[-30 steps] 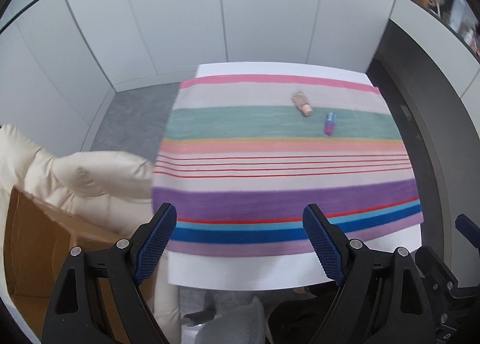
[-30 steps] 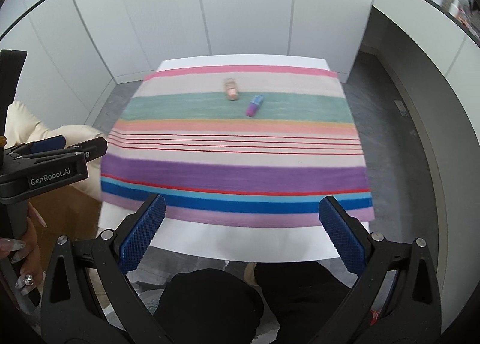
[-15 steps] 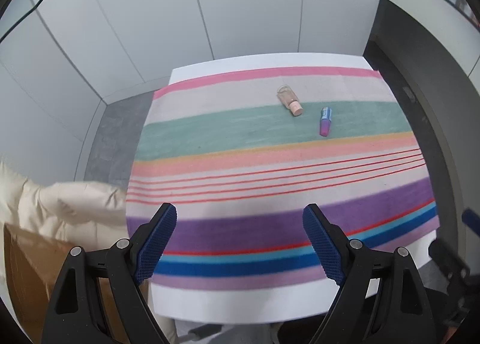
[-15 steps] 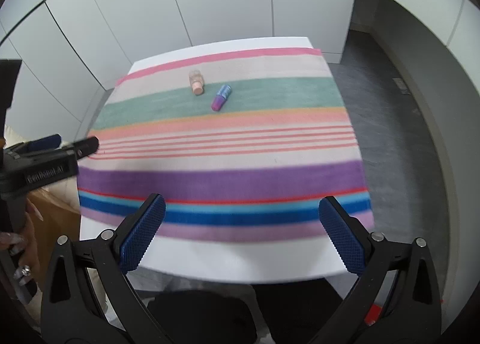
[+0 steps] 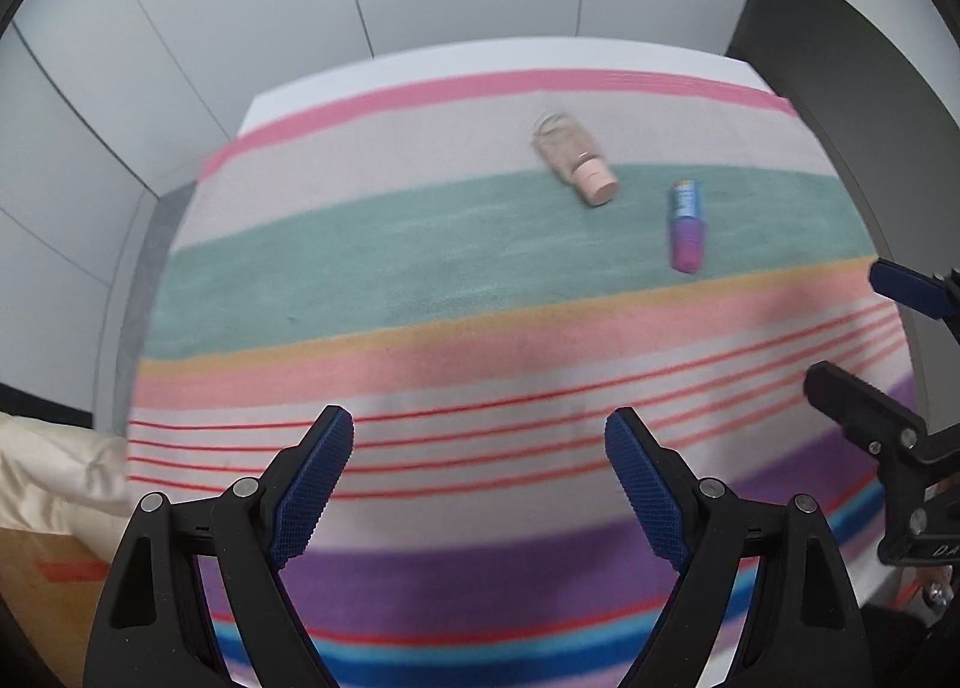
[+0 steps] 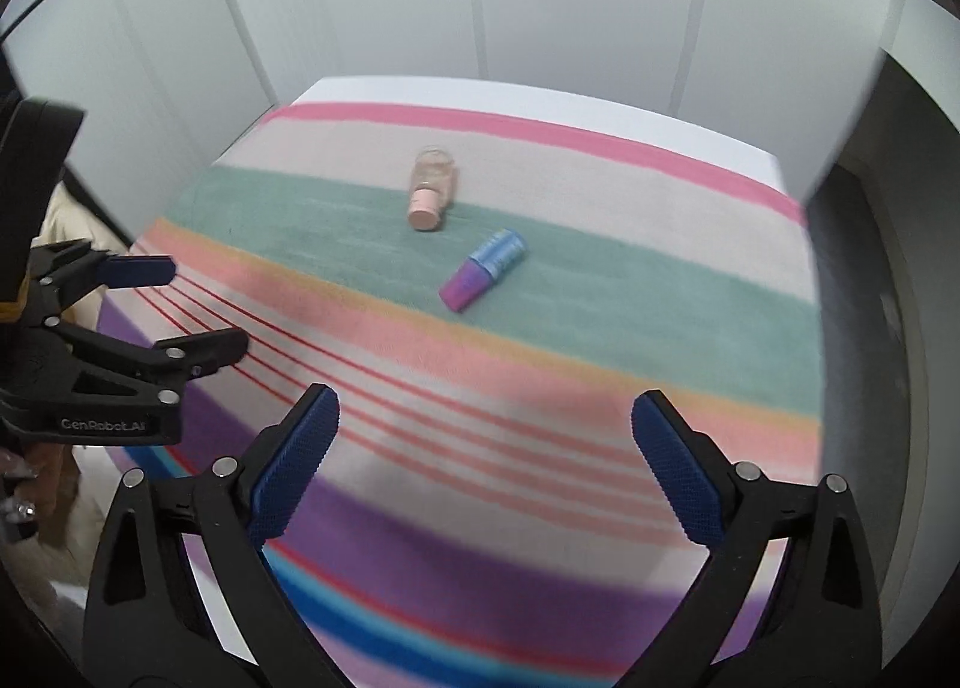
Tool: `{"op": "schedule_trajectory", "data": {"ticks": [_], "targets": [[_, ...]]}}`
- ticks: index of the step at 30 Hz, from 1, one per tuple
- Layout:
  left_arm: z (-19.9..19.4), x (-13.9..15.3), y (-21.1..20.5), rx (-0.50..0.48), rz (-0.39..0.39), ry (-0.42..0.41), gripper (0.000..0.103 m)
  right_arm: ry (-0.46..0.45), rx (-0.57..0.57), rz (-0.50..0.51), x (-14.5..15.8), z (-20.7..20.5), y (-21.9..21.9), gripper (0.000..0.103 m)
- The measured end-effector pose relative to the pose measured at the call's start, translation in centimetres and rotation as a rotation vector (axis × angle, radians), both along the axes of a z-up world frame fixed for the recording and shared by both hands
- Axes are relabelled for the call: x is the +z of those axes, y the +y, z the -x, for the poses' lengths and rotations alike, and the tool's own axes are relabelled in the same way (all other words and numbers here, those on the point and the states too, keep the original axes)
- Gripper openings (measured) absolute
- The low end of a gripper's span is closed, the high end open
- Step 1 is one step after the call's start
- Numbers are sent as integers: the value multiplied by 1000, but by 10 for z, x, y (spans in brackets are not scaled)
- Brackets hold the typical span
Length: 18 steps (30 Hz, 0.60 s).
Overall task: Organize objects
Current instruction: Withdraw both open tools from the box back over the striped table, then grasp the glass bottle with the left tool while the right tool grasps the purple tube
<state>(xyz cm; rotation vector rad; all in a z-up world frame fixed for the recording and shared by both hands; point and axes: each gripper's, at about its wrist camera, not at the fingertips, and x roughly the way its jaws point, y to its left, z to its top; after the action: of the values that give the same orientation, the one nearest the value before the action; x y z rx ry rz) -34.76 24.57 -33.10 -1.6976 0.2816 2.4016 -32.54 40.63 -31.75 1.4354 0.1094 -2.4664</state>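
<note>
A clear bottle (image 6: 433, 185) with a peach cap and a blue-and-purple tube (image 6: 483, 268) lie on their sides, near each other, toward the desk's far edge.

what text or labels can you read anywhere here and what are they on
"GenRobot.AI": white lettering on the black body of the left gripper, seen in the right wrist view.
Partial white letters on the right gripper body at the left wrist view's edge: cut off, unreadable.
Blue label print on the purple-capped tube: too blurred to read.
Pink-capped clear bottle: no readable text.
</note>
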Motion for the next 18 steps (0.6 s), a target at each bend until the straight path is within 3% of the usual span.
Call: {"op": "schedule_trajectory", "data": {"ticks": [3,5,7,10,12,14,16,18], "targets": [[13,-18,-2,26,-24,-25,87,-4,61,-29,-23,25,-10,97],[20,-28,0,37,-33,-35,87,-25,69,-62,-42,43,-15,88],[27,-33,1,43,-45,-45,87,-52,62,-43,-53,56,-15,85],[37,-37,5,56,-70,-50,87,-21,35,-7,-54,67,-19,82],[48,-36,7,65,-84,-35,87,-22,4,-2,-55,74,-22,73],[60,-32,10,81,-109,-24,87,11,-30,-76,-54,76,-26,35],[73,-28,13,100,-144,-18,87,18,-49,-84,-53,75,-22,20],[87,-25,19,121,-185,-25,87,12,-80,-68,-53,75,-14,15]]}}
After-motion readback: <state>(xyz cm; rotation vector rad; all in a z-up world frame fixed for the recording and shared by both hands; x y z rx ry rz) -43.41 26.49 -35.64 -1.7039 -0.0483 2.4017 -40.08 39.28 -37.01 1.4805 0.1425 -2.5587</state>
